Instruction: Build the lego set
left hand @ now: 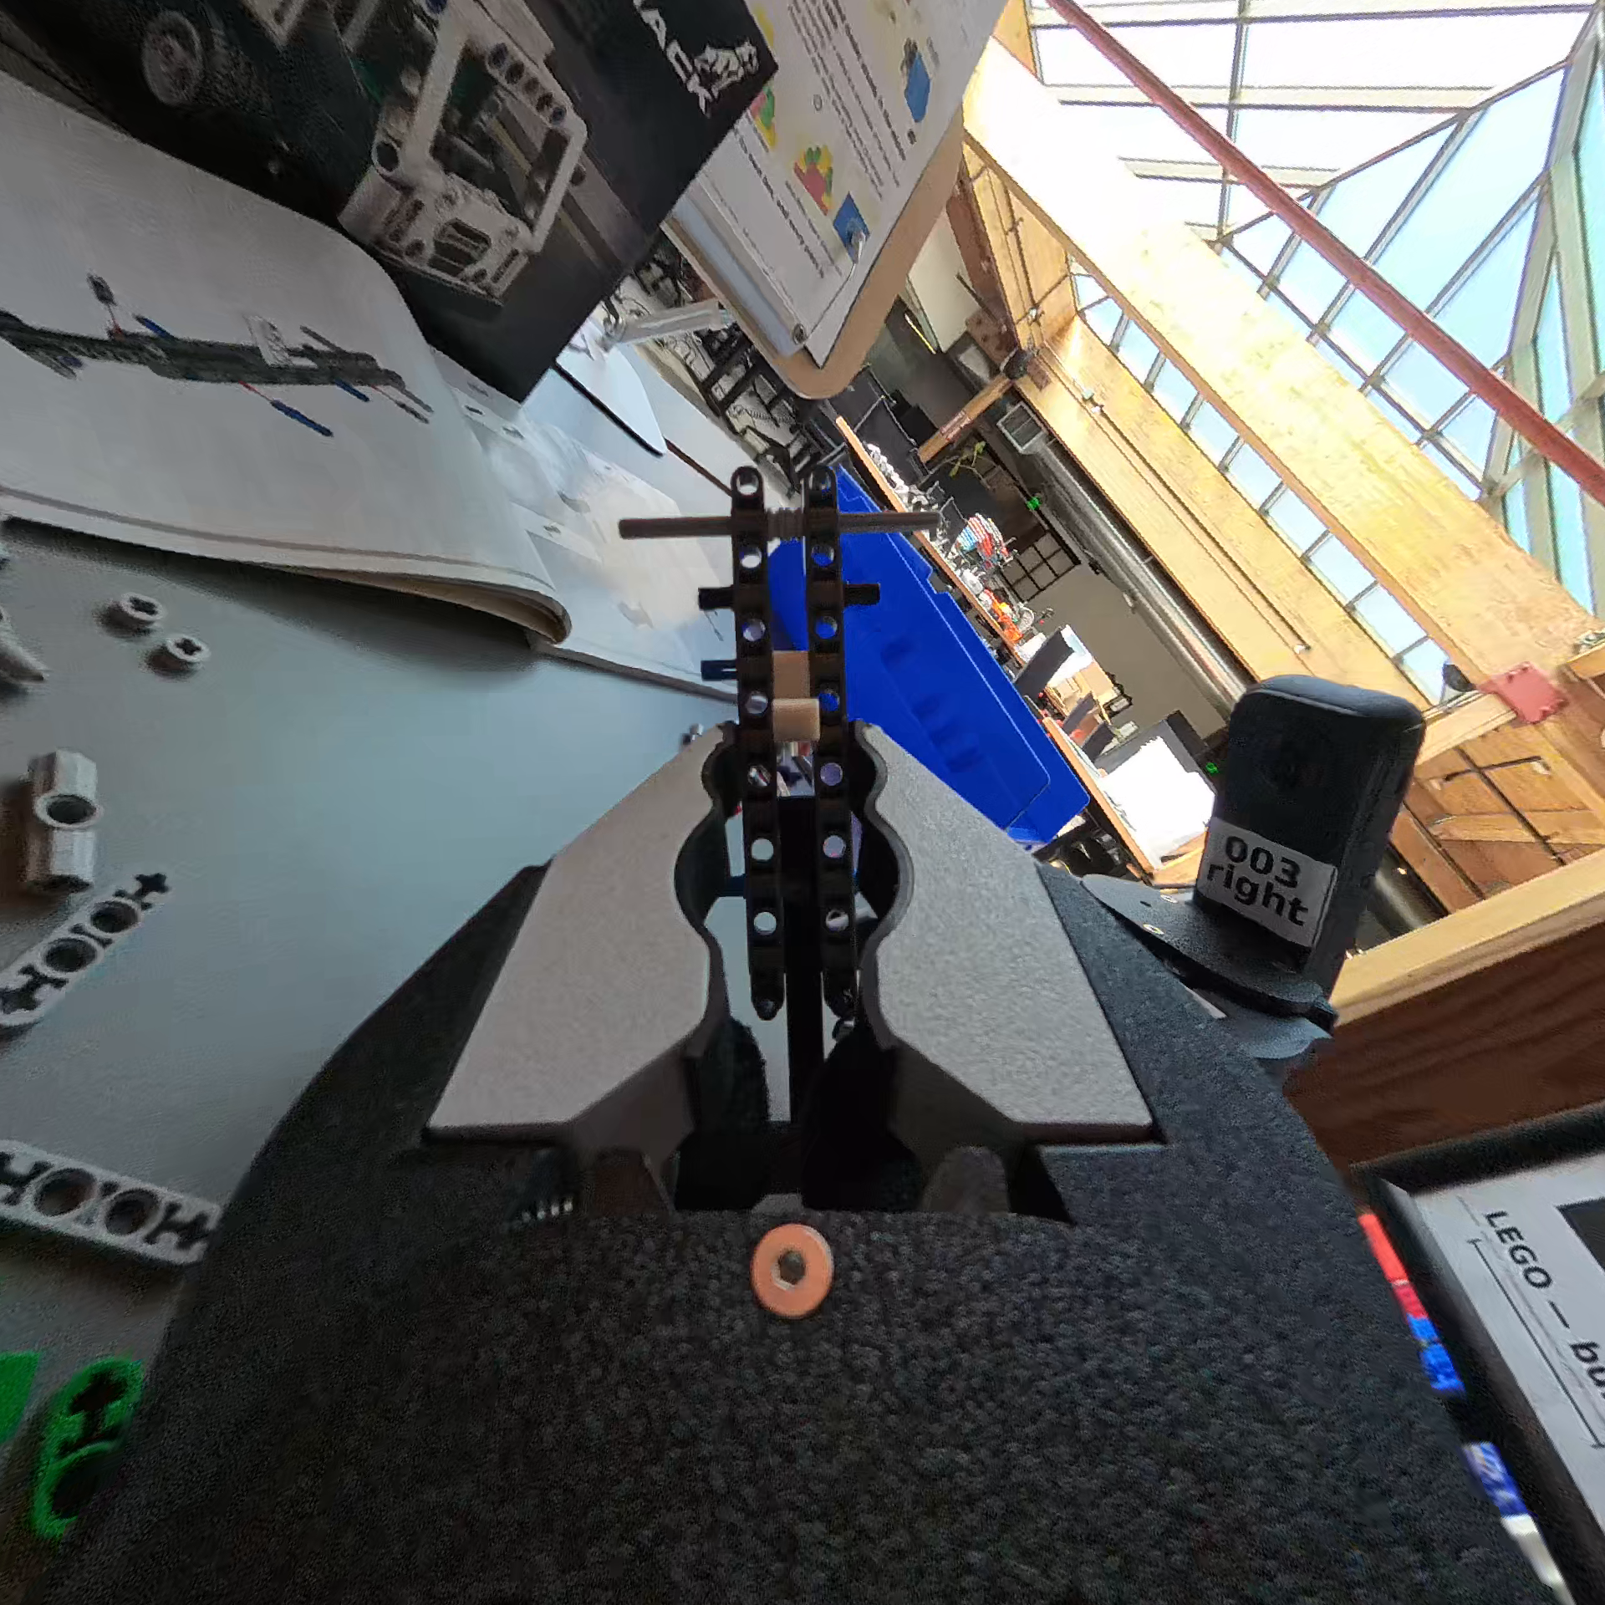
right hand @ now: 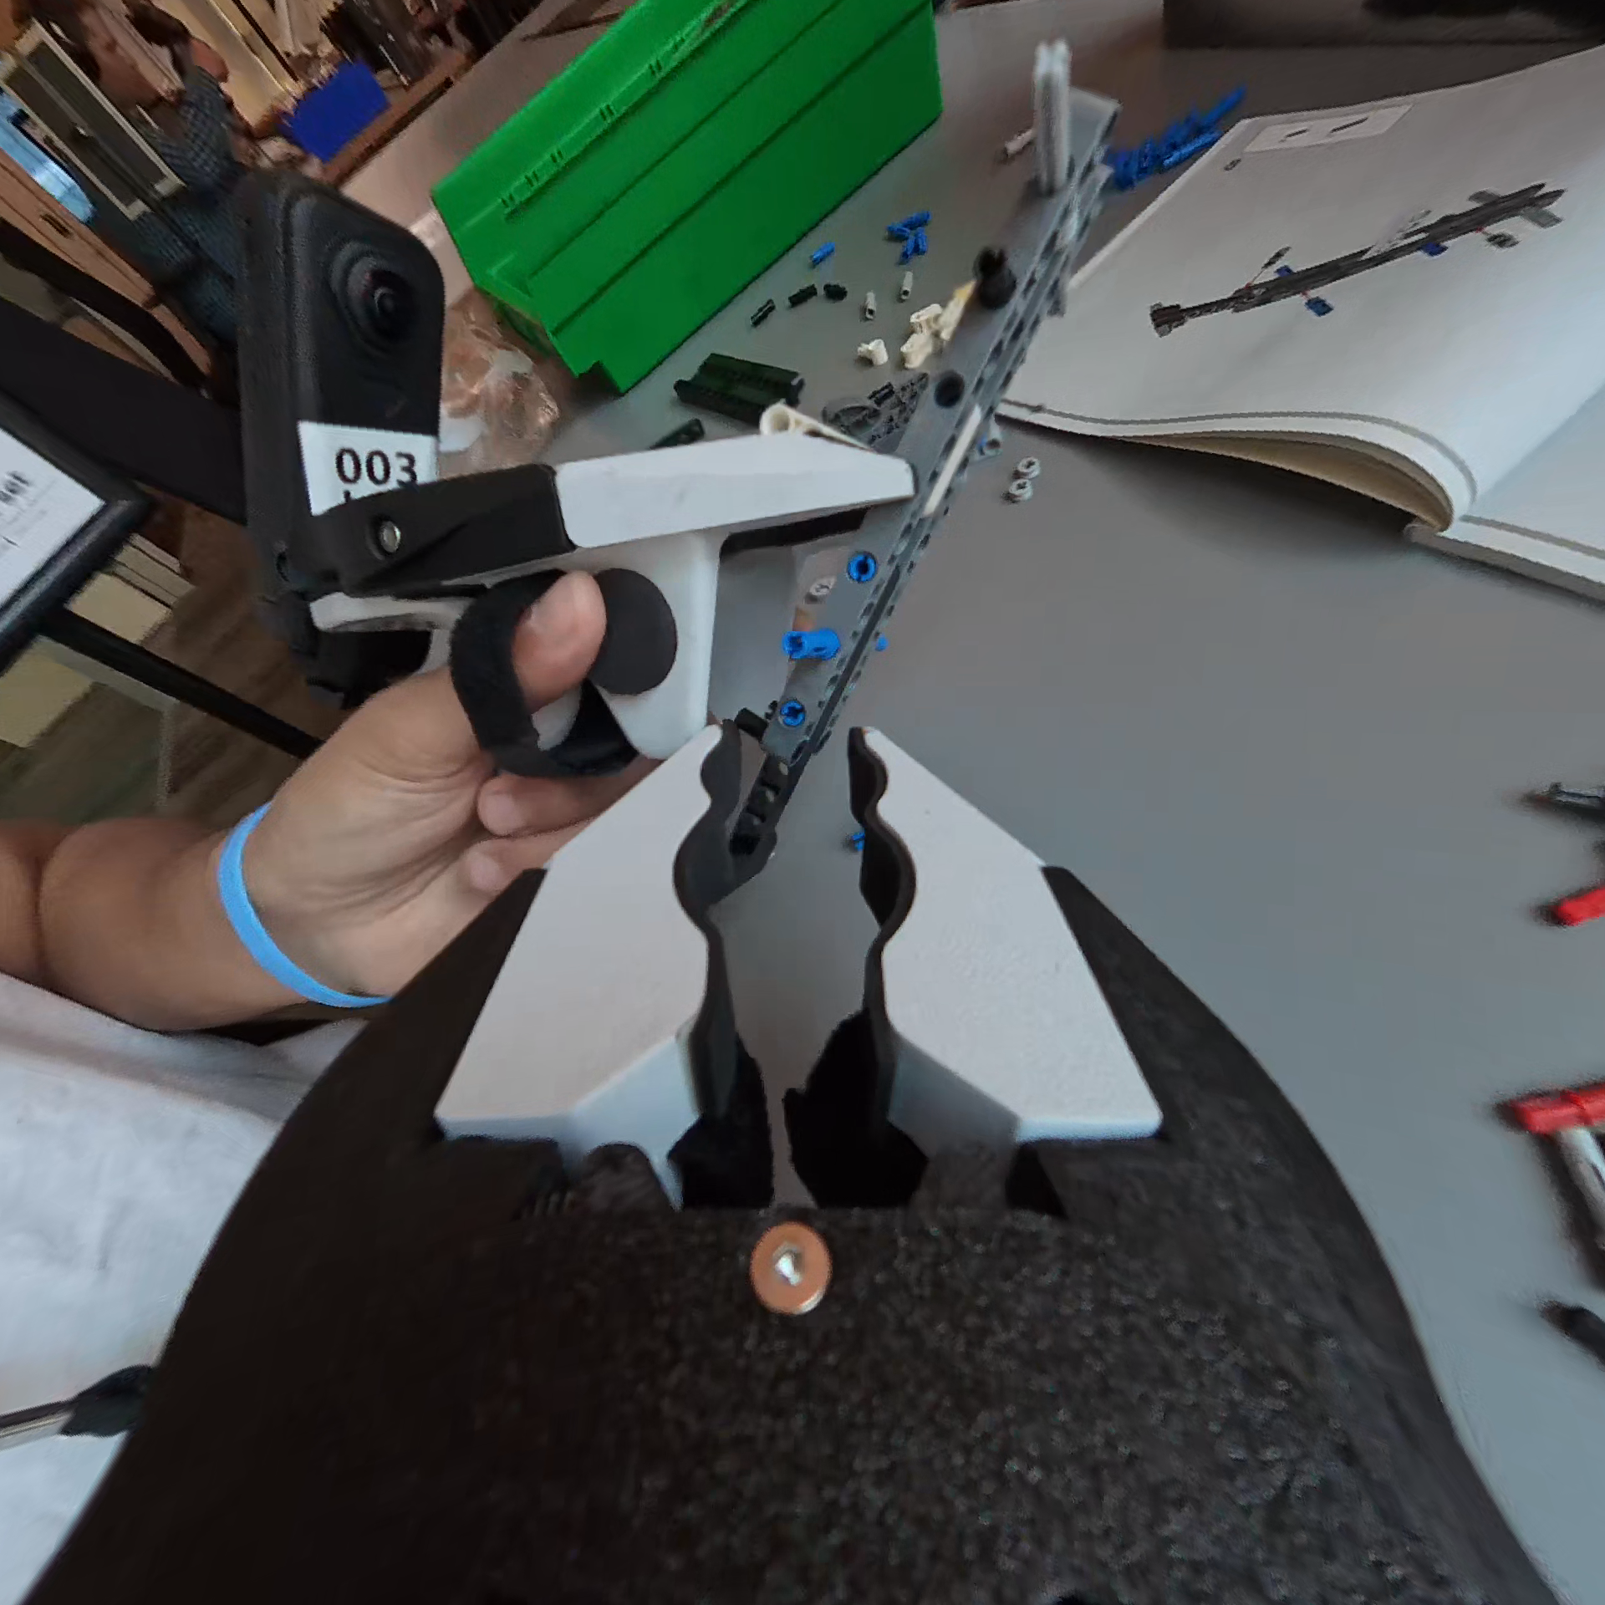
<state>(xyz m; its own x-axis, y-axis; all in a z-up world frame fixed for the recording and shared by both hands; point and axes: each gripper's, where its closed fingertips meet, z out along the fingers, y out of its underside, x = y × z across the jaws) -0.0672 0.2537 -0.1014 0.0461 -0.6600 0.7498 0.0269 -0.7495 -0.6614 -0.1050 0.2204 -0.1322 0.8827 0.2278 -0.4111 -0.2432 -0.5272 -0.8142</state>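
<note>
Left tongs (left hand: 792, 756) are clamped on the beam assembly (left hand: 792, 695), two long black holed Technic beams side by side, held upright in the air and pinched between the grey fingers. A grey axle (left hand: 877, 523) runs crosswise through the beams near their top, and a tan bush (left hand: 797, 719) sits between them just above the fingertips. Seen from the right wrist view, the same assembly (right hand: 921, 538) slants up and away, studded with blue pins (right hand: 809, 644), its lower end reaching in between the right tongs' fingers.

Right tongs (right hand: 792, 747), fingers parted, nothing gripped; the assembly's lower end lies against the left-hand pad while the other pad stands clear of it. A hand (right hand: 391, 808) with a blue wristband (right hand: 260, 921) works the left tool's trigger.

On the grey worktop (right hand: 1216, 782), the open instruction booklet (right hand: 1346, 347) lies to the right, a green bin (right hand: 695, 174) stands at the back, and loose small parts (right hand: 868, 321) in blue, black and tan are scattered between them. From the left wrist view, light grey beams (left hand: 78, 955) and two grey bushes (left hand: 156, 634) lie on the worktop near the booklet (left hand: 260, 434), with a blue bin (left hand: 938, 695) beyond.
</note>
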